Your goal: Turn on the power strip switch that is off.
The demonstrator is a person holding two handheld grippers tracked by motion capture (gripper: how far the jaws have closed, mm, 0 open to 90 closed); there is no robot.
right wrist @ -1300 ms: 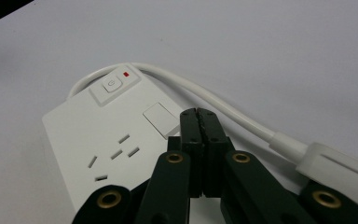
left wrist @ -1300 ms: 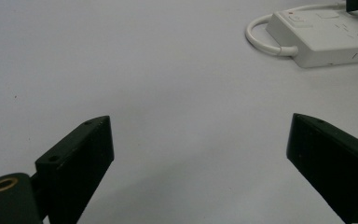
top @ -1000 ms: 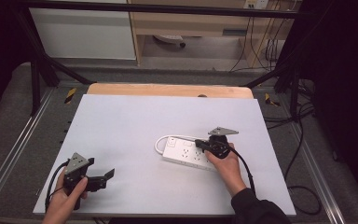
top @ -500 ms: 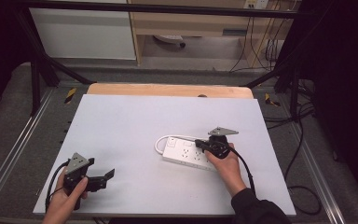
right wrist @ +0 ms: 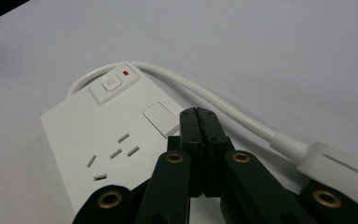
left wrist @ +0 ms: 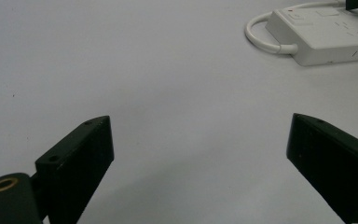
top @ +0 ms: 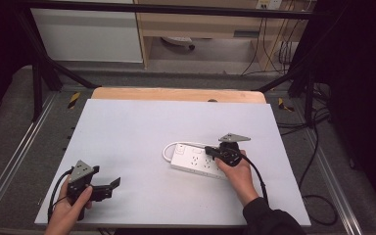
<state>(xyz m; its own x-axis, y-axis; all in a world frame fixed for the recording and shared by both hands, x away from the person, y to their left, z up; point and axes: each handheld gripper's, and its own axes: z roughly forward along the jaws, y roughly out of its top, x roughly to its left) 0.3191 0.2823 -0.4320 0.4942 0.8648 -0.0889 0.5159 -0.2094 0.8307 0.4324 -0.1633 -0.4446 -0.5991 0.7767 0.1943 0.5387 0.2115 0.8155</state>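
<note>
One white power strip (top: 198, 160) lying flat right of centre on the bench (top: 142, 127), long axis running from upper left to lower right in the high view, switch end toward the left. Rounded rectangular block of smooth white plastic, with a square push switch (right wrist: 111, 83) and small red light (right wrist: 125, 73) at one end, then a blank square pad and slotted sockets along the top. Thick white cable (top: 169, 148) leaving the switch end, looping round and back along the far side. Right gripper (top: 211, 151) held over the strip's top face, black jaws pressed flat together with nothing between them, tips at the edge of the blank pad. Left gripper (top: 113, 184) well apart near the bench's front left corner, jaws spread wide over bare surface. Bench top matte pale grey-white, with a wooden strip (top: 176, 94) along the far edge. Beyond, grey floor, dark metal frame legs, cabinet fronts and trailing black cables.
</note>
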